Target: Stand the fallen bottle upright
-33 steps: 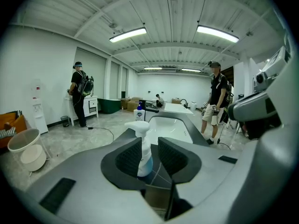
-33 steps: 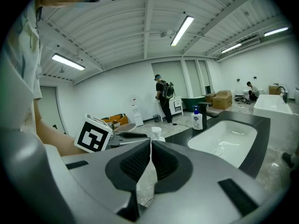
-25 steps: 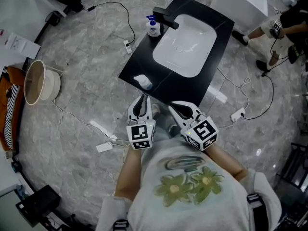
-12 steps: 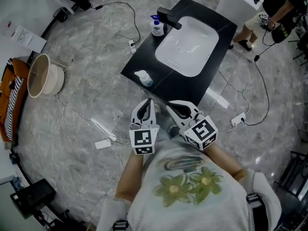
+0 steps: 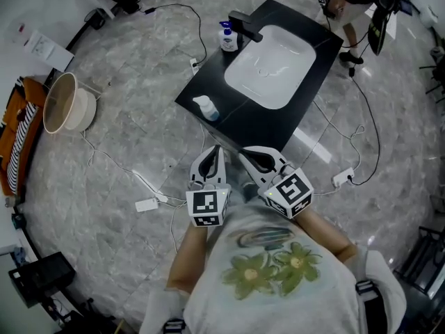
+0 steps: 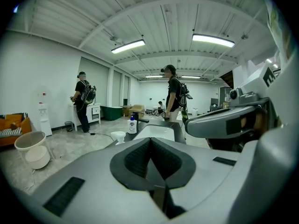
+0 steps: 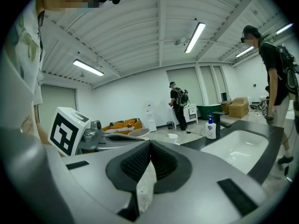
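**Shut tongs, a bottle near the counter's edge**

Both tools are held close in front of the person's chest, well apart from the work. The left gripper [image 5: 214, 150] has its jaws pressed together with nothing between them, as its own view confirms. The right gripper [image 5: 245, 152] is likewise closed and empty. If the jaws are not opened before the bottle is reached, it would be shoved rather than grasped.

On the grey stone floor between person and counter, white cables [image 5: 111, 169] and a white power strip [image 5: 148, 205] are strewn. A foot could be caught on them during the approach.

The small white plastic bottle [image 5: 206, 108] is found on the black countertop [image 5: 240, 120], just beside its near left corner, and appears to lie on its side. Because the edge is so near, a glancing push could send it off onto the floor. Its rounded, smooth body is judged likely to roll or slip under an off-centre pinch.

Farther on, the white basin [image 5: 271, 58] is sunk in the counter. A blue-and-white pump bottle [image 5: 224, 39] stands beside the black faucet [image 5: 243, 25], well apart from the task's bottle and unlikely to be disturbed.
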